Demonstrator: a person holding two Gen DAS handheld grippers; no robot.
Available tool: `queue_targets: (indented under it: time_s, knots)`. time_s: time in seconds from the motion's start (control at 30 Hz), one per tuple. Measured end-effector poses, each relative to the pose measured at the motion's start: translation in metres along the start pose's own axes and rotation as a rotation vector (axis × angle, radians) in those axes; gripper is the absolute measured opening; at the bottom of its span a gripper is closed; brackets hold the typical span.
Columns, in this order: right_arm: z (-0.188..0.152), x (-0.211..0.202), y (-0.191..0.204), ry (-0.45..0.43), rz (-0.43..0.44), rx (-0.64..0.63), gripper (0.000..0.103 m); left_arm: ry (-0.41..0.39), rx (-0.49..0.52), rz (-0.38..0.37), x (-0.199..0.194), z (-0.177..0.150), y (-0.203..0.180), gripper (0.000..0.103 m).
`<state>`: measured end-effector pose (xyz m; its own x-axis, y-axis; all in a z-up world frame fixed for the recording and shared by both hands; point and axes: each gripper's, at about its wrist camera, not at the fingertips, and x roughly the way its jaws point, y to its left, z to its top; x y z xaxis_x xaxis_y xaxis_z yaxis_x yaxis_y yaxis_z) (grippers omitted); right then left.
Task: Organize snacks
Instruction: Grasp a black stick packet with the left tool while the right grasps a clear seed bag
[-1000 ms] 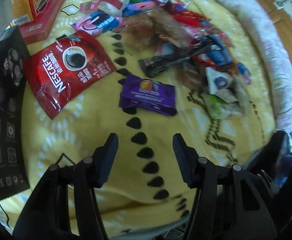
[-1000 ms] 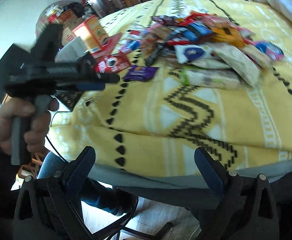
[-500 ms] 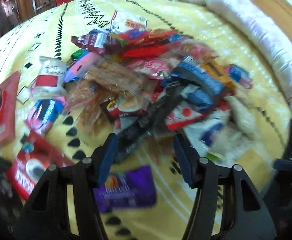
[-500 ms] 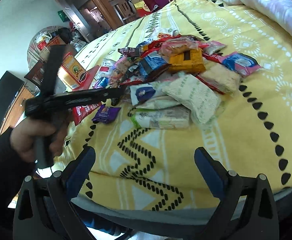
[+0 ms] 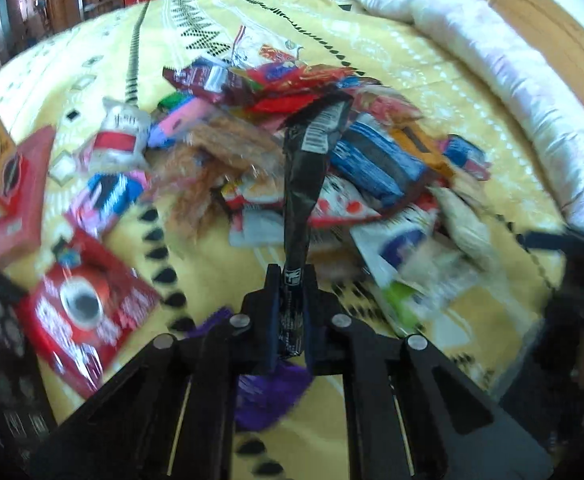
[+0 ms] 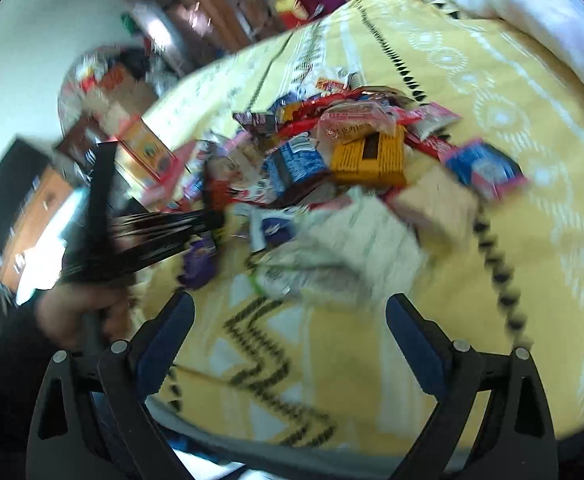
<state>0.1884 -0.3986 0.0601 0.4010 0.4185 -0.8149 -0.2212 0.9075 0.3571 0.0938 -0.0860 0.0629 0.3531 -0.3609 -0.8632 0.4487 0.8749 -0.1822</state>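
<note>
Although motion blur smears most wrappers past reading, a black box (image 5: 0, 360) is cut off at the left edge, then a red coffee packet (image 5: 84, 312), then a purple packet (image 5: 268, 396) half hidden under the left gripper (image 5: 292, 312). Its fingers (image 5: 272, 308) are clenched on a long black snack packet (image 5: 305, 184), which rises over the snack pile (image 5: 351, 168). The right gripper (image 6: 290, 340) hangs with fingers spread wide, holding nothing. Everything lies on a yellow patterned bedspread (image 5: 431, 80), with a white duvet (image 5: 491, 64) at the right and wooden furniture (image 6: 212, 4) behind. Half a second ago, the left fingers were apart, with the black packet flat in the pile.
</note>
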Motion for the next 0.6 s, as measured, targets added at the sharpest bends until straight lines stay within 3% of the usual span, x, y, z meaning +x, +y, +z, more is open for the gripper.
queue_targets:
  time_s: [0.13,0.23,0.33,0.43,0.47,0.53,0.6]
  knots:
    - [0.025,0.034,-0.012,0.13,-0.078,-0.118,0.099,0.016,-0.023,-0.044,-0.006,-0.011,-0.002,0.01]
    - [0.033,0.058,-0.023,0.195,-0.074,-0.157,0.098,0.025,-0.028,-0.056,-0.004,-0.016,-0.003,0.01]
    - [0.035,0.07,-0.032,0.199,-0.039,-0.171,0.098,0.027,-0.031,-0.068,-0.004,-0.018,-0.006,0.01]
    - [0.03,0.073,-0.045,0.164,0.008,-0.104,0.084,0.023,-0.032,-0.079,-0.005,-0.018,-0.009,0.01]
    - [0.03,0.072,-0.049,0.146,0.017,-0.085,0.07,0.018,-0.034,-0.081,-0.006,-0.017,-0.009,0.01]
    - [0.03,0.06,-0.051,0.109,0.017,-0.055,0.057,0.016,-0.036,-0.084,-0.006,-0.017,-0.009,0.01]
    - [0.03,0.045,-0.051,0.069,0.02,-0.037,0.055,0.009,-0.039,-0.076,-0.008,-0.019,-0.009,0.01]
